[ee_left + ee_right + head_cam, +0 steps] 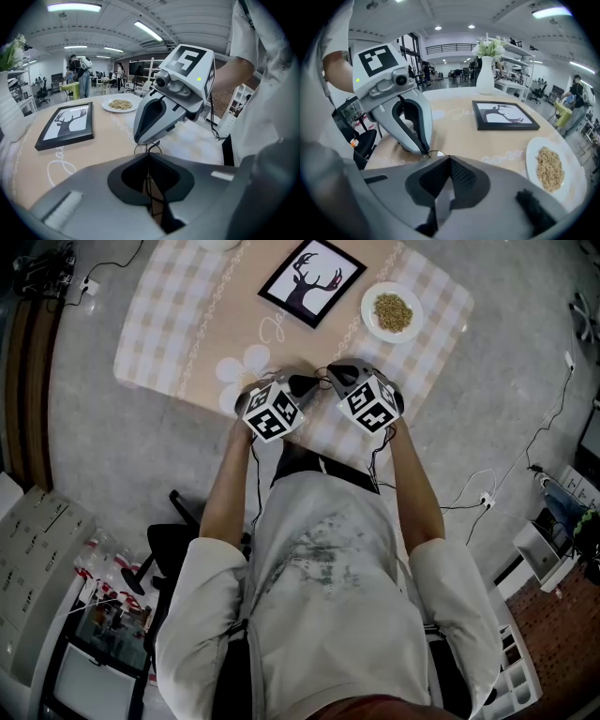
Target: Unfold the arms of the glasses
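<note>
Both grippers meet tip to tip over the near edge of the bench (187, 324), just in front of the person. The glasses (434, 153), a thin wire frame, sit between the two tips, low over the checked cloth. Left gripper (149, 158): fingers clenched, with a strand of the wire frame running down through the seam between them. Right gripper (449, 160): fingers also clenched. From the left gripper view its tip sits right at the wire loops of the frame, so it probably pinches one arm, but the wire is too fine to confirm this in its own view. The framed deer picture (311, 281) and the plate of grains (392, 311) stand well apart, further up the bench, and are not in the way.

Risks from here, as judgement:
- The wire is thin and both grips are hard. If the right hand swings the arm off the hinge axis, the arm or hinge may bend rather than open.
- The left hold is narrow and on bare wire. Any torque from the right hand may spin the frame in the fingers or pull it free.
- The work is close to the bench edge, so a slipped frame may drop to the floor.
- With the tips this crowded, the fingers may knock each other or press on a lens.
</note>
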A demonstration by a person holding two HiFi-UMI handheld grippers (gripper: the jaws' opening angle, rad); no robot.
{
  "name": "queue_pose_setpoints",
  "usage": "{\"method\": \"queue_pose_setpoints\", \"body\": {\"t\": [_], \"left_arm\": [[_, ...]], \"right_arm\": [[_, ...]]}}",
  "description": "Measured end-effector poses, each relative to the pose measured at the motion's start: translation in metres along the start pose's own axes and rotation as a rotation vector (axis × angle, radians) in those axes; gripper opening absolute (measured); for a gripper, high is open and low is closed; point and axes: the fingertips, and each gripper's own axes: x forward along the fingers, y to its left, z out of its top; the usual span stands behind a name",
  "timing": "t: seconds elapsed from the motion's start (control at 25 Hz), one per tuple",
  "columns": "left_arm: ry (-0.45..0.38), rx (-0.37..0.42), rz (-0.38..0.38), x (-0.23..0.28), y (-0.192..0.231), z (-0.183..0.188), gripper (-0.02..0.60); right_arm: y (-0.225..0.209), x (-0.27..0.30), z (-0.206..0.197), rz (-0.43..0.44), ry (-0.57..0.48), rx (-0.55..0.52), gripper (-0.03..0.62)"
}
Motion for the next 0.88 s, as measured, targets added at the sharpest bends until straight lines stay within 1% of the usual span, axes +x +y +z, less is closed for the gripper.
{"method": "queue_pose_setpoints", "body": {"t": [0.32,0.44,0.68,0.88], "left_arm": [[-0.007,-0.012,0.021,-0.001,0.001,-0.004,0.017],[-0.012,-0.011,0.025,-0.002,0.0,-0.003,0.017],[-0.032,-0.016,0.033,-0.006,-0.002,0.0,0.017],[-0.046,-0.009,0.041,-0.011,-0.005,0.003,0.017]], "right_arm": [[0.013,0.001,0.001,0.045,0.02,-0.081,0.015],[0.015,0.003,0.002,0.049,0.029,-0.104,0.015],[0.014,0.004,0.001,0.051,0.033,-0.091,0.015],[0.013,0.004,0.001,0.055,0.037,-0.102,0.015]]}}
